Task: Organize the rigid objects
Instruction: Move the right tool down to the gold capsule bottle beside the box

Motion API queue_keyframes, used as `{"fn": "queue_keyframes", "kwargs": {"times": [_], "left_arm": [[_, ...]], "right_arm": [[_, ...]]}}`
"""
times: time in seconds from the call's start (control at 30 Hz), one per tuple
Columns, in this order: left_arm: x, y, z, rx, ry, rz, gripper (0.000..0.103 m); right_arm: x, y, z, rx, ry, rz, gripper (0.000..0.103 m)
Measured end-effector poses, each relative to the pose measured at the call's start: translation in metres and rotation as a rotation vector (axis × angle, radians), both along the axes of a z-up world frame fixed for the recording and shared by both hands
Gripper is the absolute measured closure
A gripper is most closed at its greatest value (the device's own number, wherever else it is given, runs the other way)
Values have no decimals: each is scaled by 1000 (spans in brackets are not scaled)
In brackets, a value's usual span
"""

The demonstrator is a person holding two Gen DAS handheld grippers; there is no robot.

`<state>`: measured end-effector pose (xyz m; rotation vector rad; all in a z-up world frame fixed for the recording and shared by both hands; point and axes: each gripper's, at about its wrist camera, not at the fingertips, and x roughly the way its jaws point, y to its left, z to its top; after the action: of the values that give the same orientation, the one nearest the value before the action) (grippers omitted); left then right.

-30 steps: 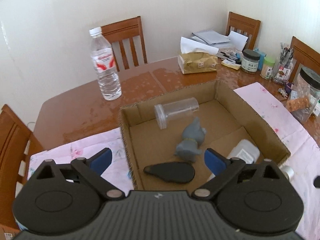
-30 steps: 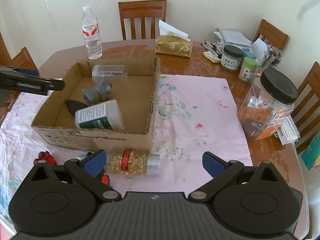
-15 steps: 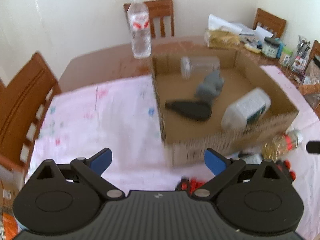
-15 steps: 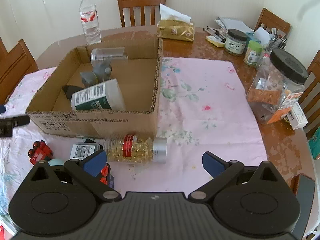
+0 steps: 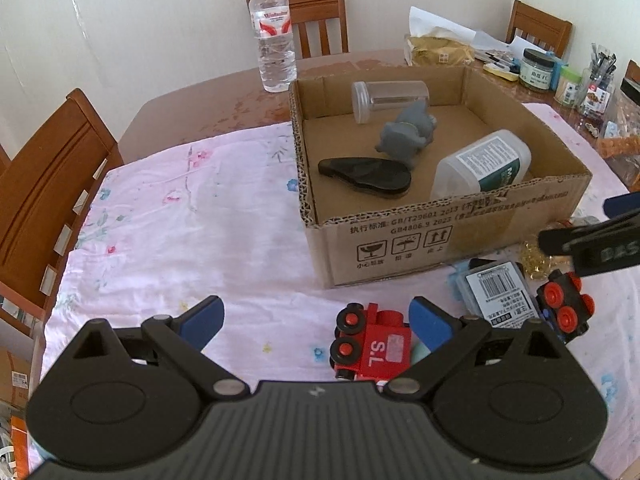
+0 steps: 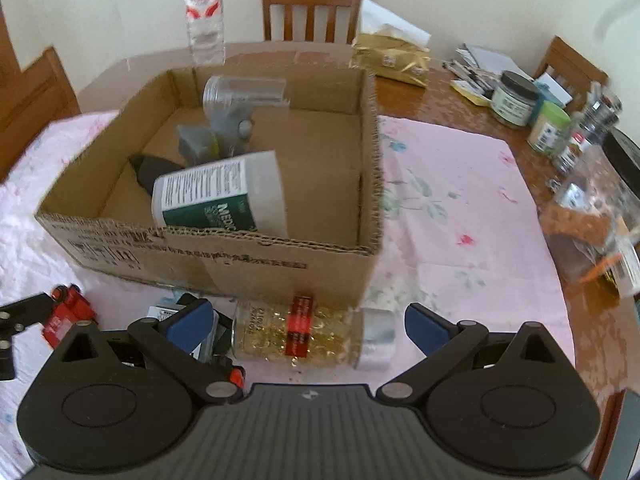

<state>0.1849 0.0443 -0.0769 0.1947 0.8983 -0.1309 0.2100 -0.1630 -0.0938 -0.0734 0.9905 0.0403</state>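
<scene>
Our right tool (image 6: 304, 322), jaws wide and empty, straddles the clear capsule-filled bottle (image 6: 312, 334), lying crosswise just ahead.

The left gripper (image 5: 316, 322) hangs with jaws spread wide above the pink floral cloth (image 5: 172, 240) on the worktop. A red toy train car (image 5: 374, 346) lies just beside its right finger. Ahead, the cardboard box (image 5: 400, 240) holds a clear jar (image 5: 388, 98), a grey toy animal (image 5: 406, 134), a black oval case (image 5: 366, 176) and a white bottle (image 5: 482, 166), all lying down. A water bottle (image 5: 274, 32) stands upright behind the box.
</scene>
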Motion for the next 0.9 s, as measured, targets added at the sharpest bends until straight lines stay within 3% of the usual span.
{"fn": "queue_keyframes", "kwargs": {"times": [0.17,0.3,0.43,0.67,0.9], "left_arm": [[-1,0,-1,-2,8,-6,4],[-1,0,-4,-3,21,-16,4],[0,0,-9,3,32,-27,4],[2,3,-21,4,69,-61,4],[3,7,-33,-32,100,-91,4]], "right_arm": [[4,2,-15,-65,26,8,0],[5,-17,-18,-36,47,-18,0],[5,-35,-30,-88,88,-44,0],[9,-55,-43,8,146,-27,0],[7,-56,-43,13,138,-21,0]]}}
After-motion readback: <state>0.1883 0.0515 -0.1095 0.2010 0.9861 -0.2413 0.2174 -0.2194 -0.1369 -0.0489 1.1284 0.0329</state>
